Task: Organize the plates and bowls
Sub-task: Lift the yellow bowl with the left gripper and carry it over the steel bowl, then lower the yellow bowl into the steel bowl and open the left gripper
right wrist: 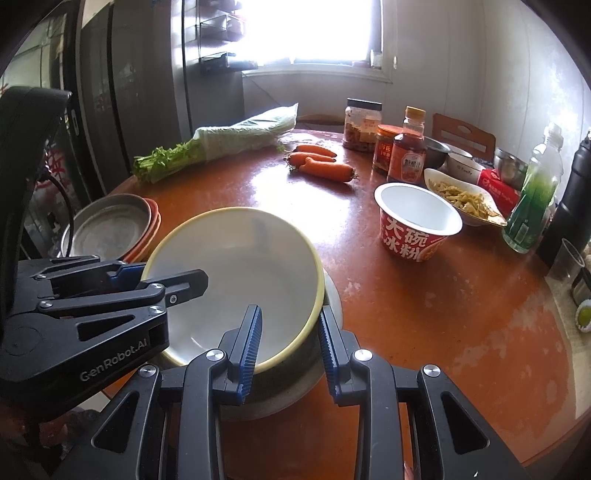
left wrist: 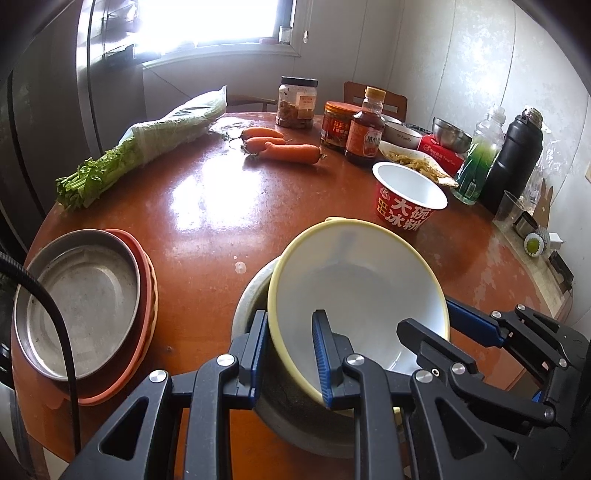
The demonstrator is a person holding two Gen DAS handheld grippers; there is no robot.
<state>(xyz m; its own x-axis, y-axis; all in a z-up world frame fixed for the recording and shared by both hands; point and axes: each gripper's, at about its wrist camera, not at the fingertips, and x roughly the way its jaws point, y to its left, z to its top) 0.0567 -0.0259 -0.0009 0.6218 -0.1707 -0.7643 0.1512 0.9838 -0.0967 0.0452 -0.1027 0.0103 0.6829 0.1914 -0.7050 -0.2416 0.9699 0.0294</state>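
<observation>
yellow-rimmed white bowl (left wrist: 364, 291) sits tilted in a grey bowl (left wrist: 251, 299), both grippers straddling its rim, spread.

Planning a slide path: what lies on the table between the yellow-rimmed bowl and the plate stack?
Only bare table between bowl and plate stack, in the left wrist view.

Blown-out window (left wrist: 218, 22) backlight, glare on table (left wrist: 207, 199), fisheye warp w/ dark, maybe blurred edges.
</observation>
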